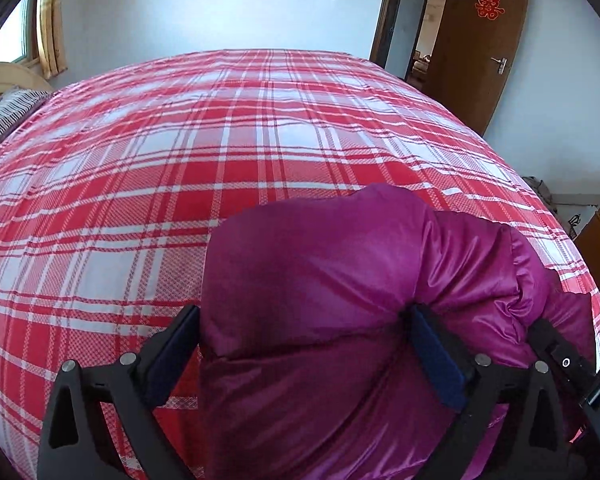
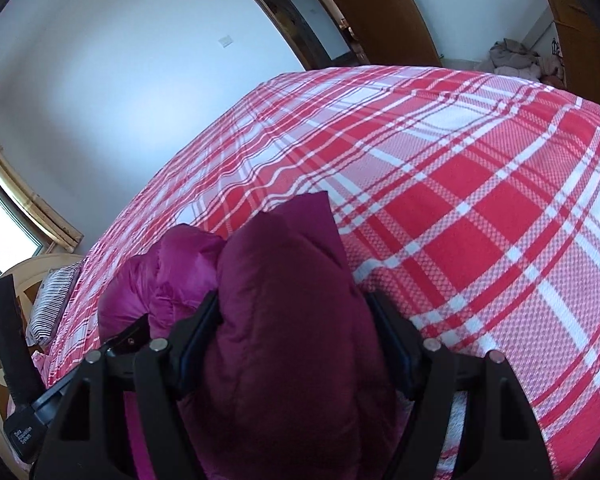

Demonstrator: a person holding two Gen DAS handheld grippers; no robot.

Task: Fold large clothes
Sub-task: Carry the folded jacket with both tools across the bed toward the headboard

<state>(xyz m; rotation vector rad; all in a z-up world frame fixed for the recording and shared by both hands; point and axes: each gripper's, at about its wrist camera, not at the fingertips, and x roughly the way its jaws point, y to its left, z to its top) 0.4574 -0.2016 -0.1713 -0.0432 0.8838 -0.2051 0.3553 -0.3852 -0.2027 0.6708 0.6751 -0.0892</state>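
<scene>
A: Start big. What carries everything?

B: The bed (image 1: pixel 228 152), spread with a red and white plaid cover. On its near edge lies the purple padded jacket (image 1: pixel 340 280), bundled thick, and both tools sit at that same near end.

A: Which way does it run?

B: Its long axis seems to run sideways between the two tools, not away across the bed, though the fisheye bends things too much to be sure. The bare plaid stretches out ahead of both.

A: And the left tool (image 1: pixel 300 354)?

B: Spread wide around a fold. Its left pad stands clear of the cloth, so I read it as released.

A: The right tool (image 2: pixel 294 330)?

B: Clenched on a fat dark wad of the jacket, both pads sunk into it. It is the one with a hold, so the next fold turns on that side.
</scene>
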